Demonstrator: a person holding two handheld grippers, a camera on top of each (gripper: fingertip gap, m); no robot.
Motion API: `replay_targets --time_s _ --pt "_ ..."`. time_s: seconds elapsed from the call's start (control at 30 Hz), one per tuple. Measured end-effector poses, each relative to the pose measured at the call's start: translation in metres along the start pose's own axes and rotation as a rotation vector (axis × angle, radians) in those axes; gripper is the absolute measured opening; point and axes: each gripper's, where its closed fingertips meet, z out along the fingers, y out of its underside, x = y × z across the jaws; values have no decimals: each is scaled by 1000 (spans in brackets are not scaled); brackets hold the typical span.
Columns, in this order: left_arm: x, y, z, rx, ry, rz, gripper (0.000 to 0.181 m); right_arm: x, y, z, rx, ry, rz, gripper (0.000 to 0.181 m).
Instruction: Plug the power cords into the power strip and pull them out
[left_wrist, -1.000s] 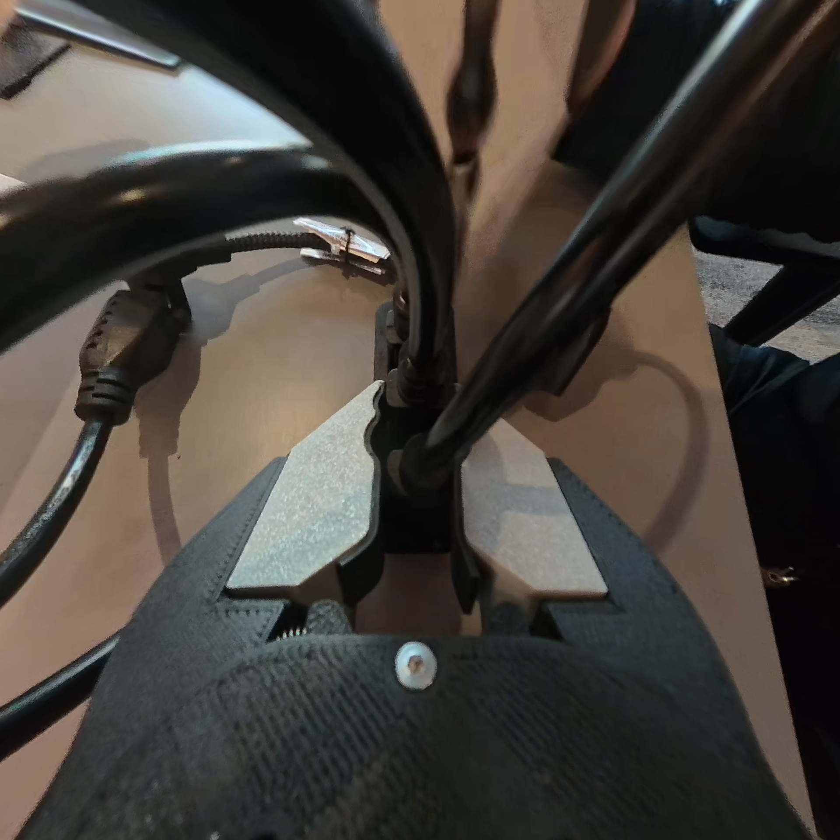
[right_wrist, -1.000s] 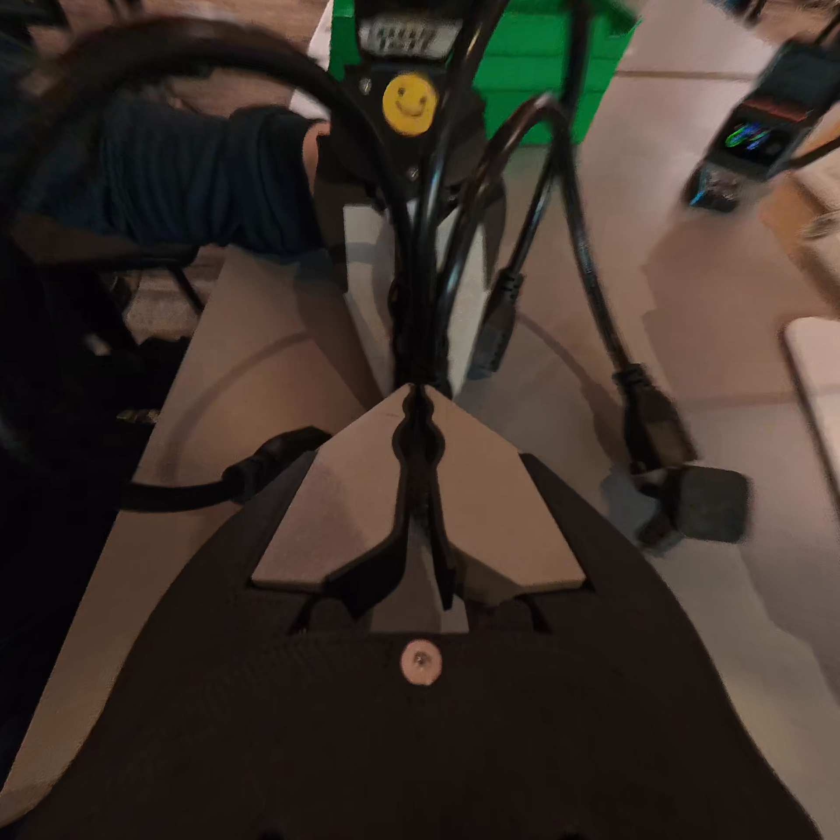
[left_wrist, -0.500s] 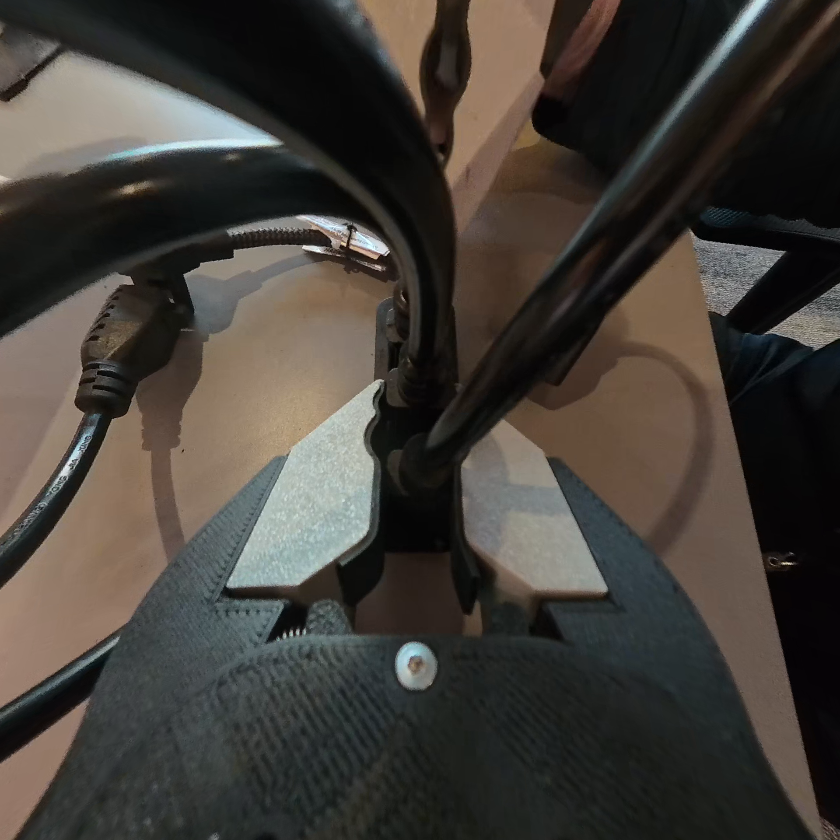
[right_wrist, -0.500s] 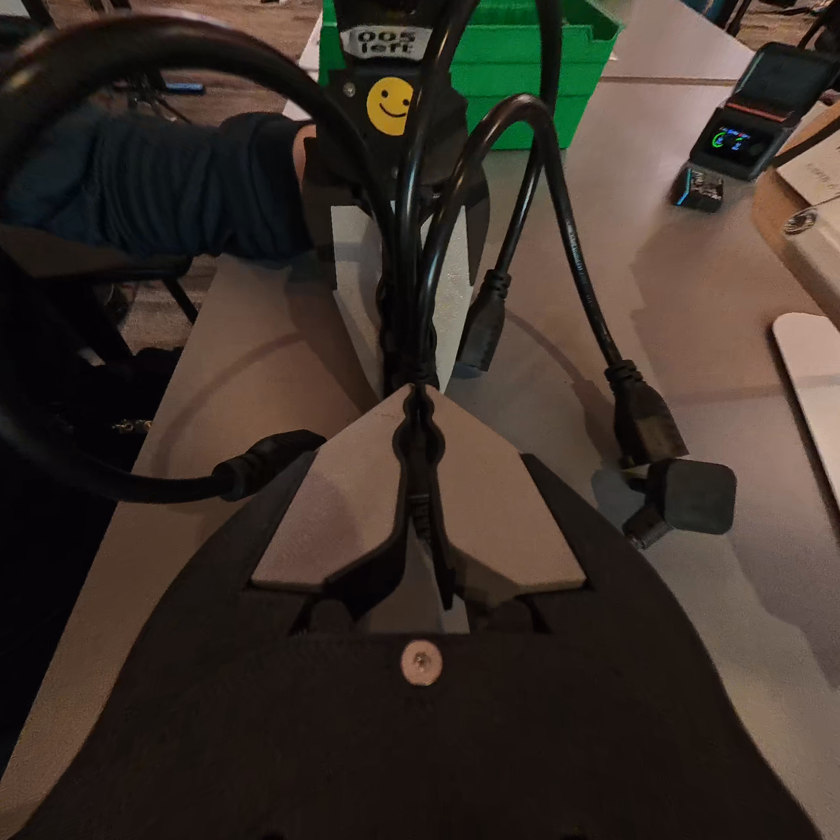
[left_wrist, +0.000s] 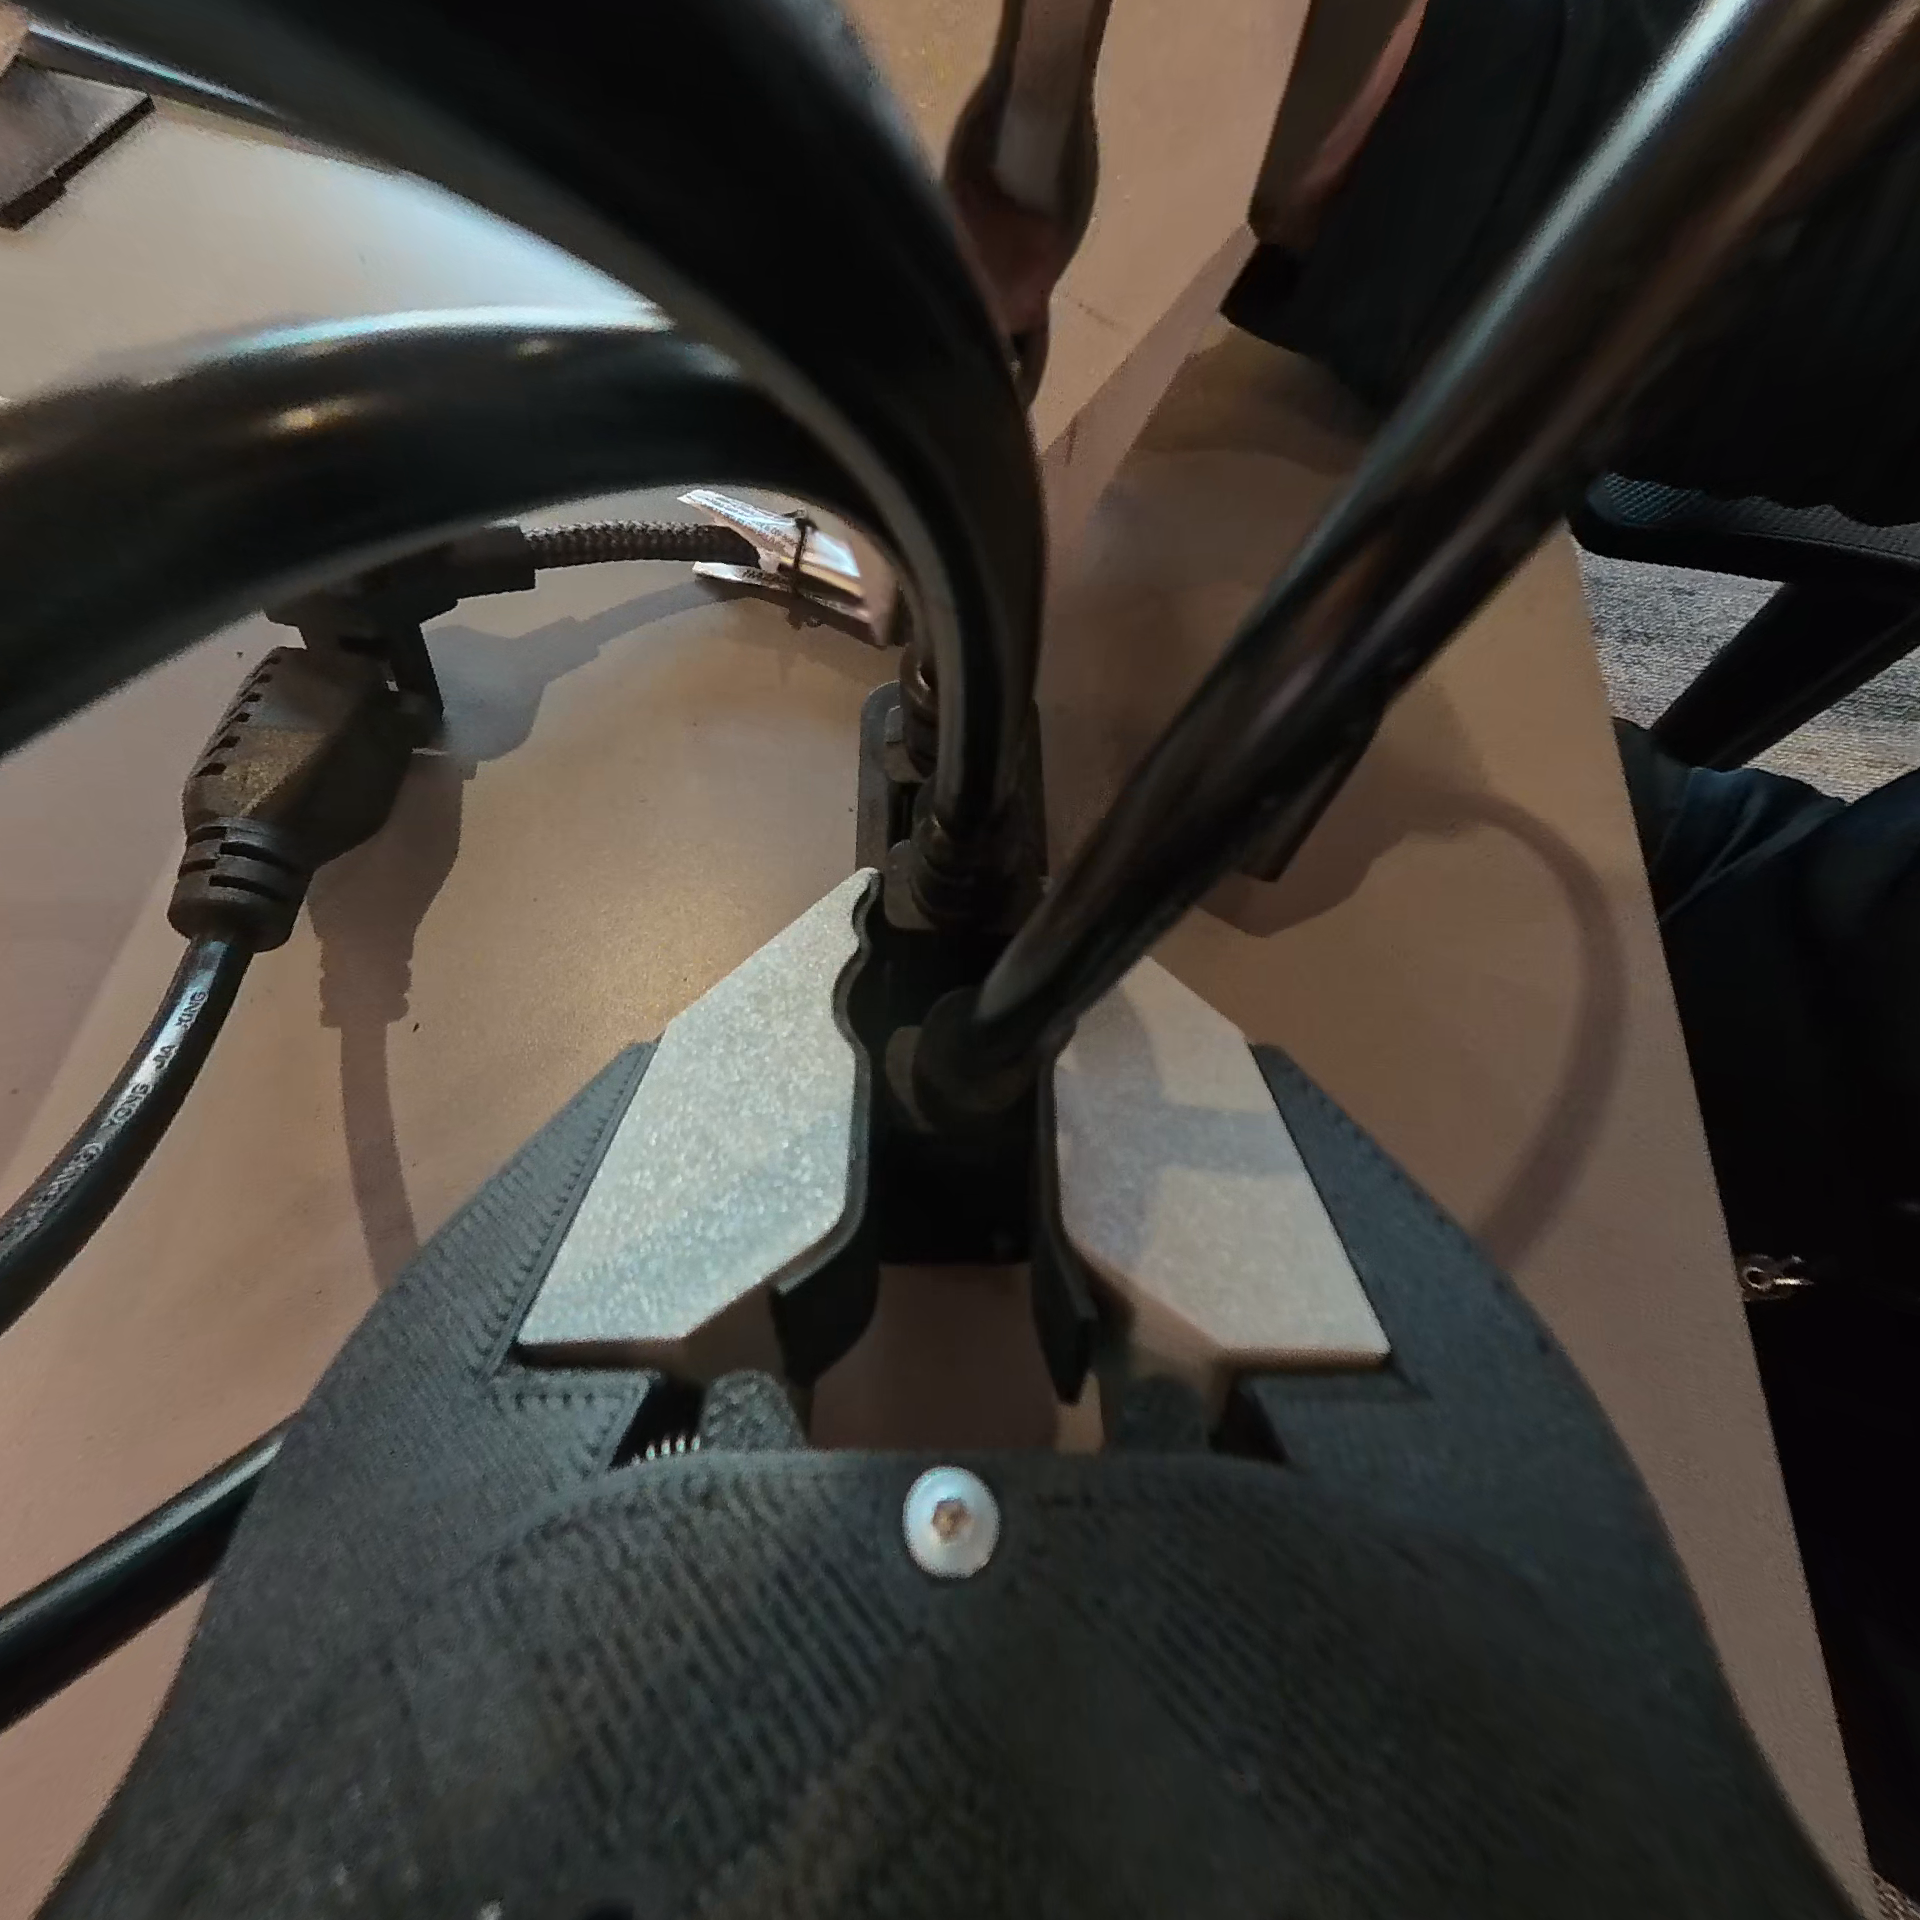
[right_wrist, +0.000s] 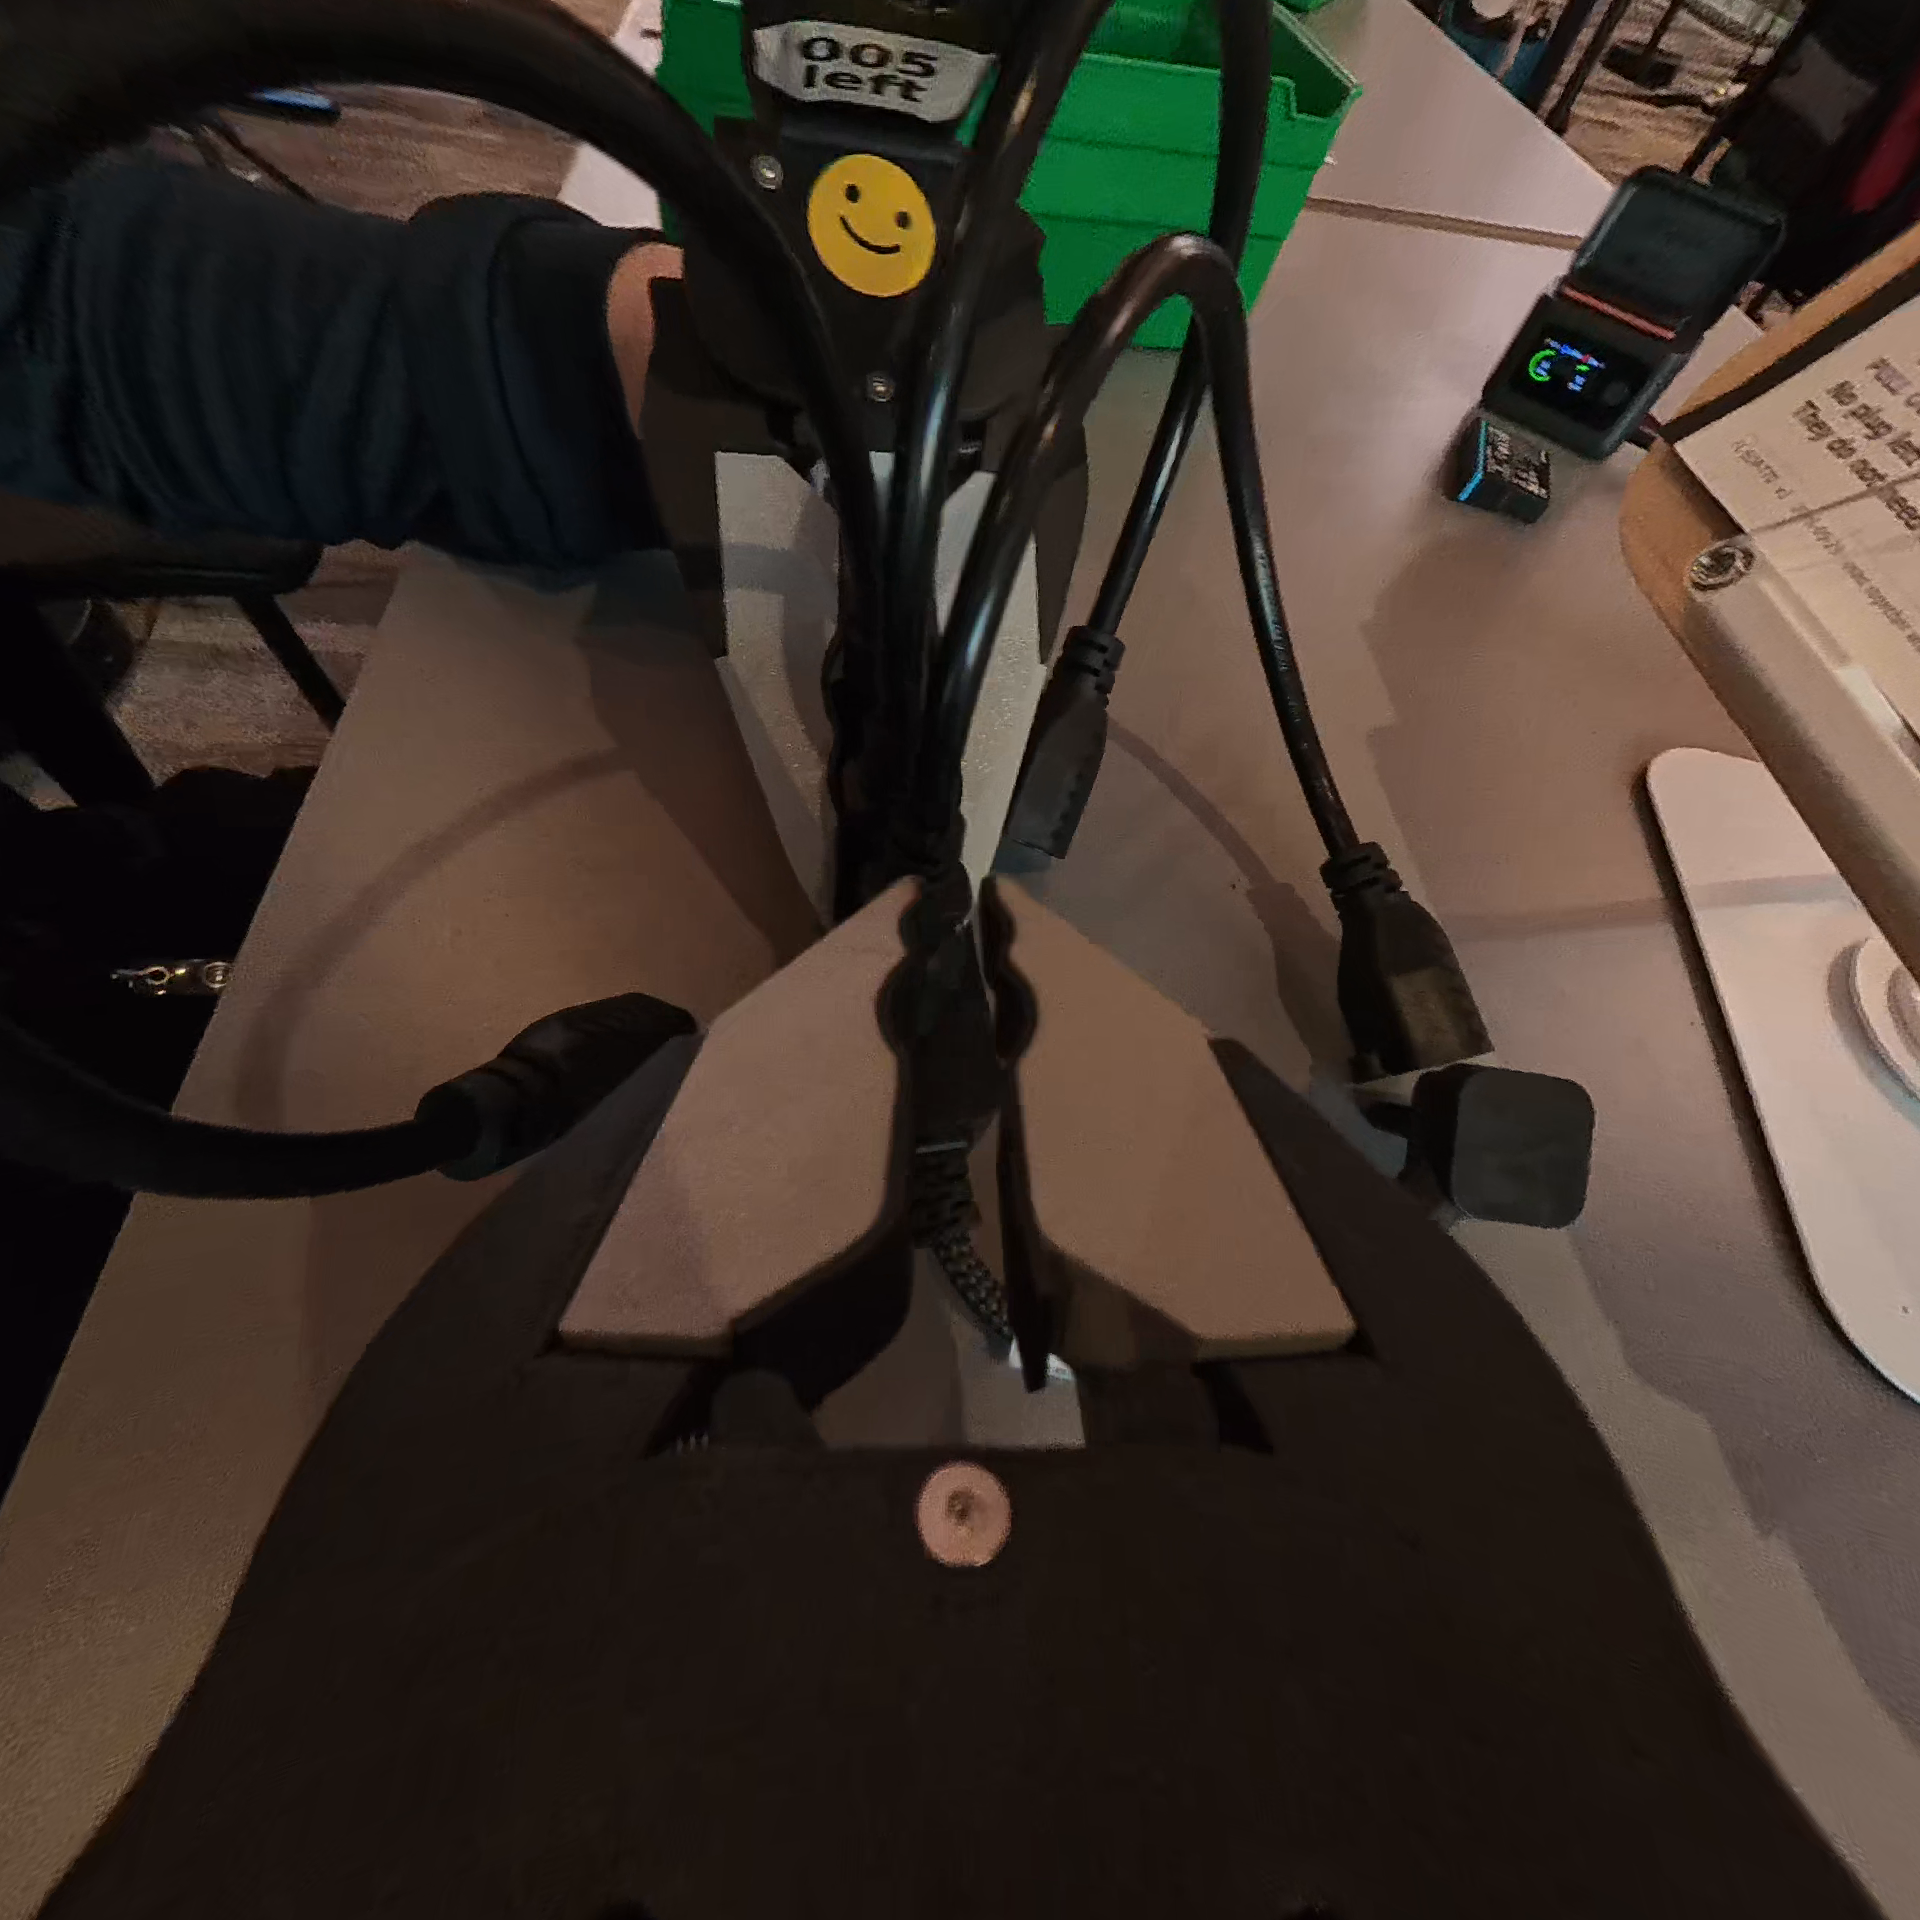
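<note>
My left gripper (left_wrist: 956, 904) is shut on a narrow black power strip (left_wrist: 956, 1174), held just above the tan table (left_wrist: 623, 935). Several thick black power cords (left_wrist: 727, 260) are plugged into it and arch up and away. A loose cord end (left_wrist: 281, 769) lies at the left. In the right wrist view my right gripper (right_wrist: 951, 899) grips the strip's braided cord (right_wrist: 961, 1247), with its jaws a sliver apart. The left gripper (right_wrist: 873, 312) faces it with the cords (right_wrist: 935, 520) between. Loose cord ends (right_wrist: 1403, 977) hang at the right.
A black cube adapter (right_wrist: 1496, 1143) lies right of my right gripper. A green bin (right_wrist: 1143, 156), a small device with a lit screen (right_wrist: 1579, 353), a wooden board with paper (right_wrist: 1818, 468) and a white flat stand (right_wrist: 1766, 987) sit beyond. A person's dark sleeve (right_wrist: 312, 364) is at the left table edge. The tips of one gripper are about 5 cm away from the tips of the other. Both grippers' tips are roughly 12 cm from the black cube adapter (right_wrist: 1496, 1143).
The right gripper's jaws have parted slightly, so the braided cord now shows between them. The right view has steadied. The left gripper's hold on the strip is unchanged.
</note>
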Motion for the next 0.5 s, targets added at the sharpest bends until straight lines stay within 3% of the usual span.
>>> replay_targets --time_s 0.13,0.23,0.5 --pt "0 0 0 2 2 -2 25 -2 0 0 17 -33 39 1" --pt "0 -1 1 9 3 -6 25 -8 0 0 11 -88 79 19" --pt "0 -1 1 10 2 -8 25 -5 -4 4 38 -67 82 10"
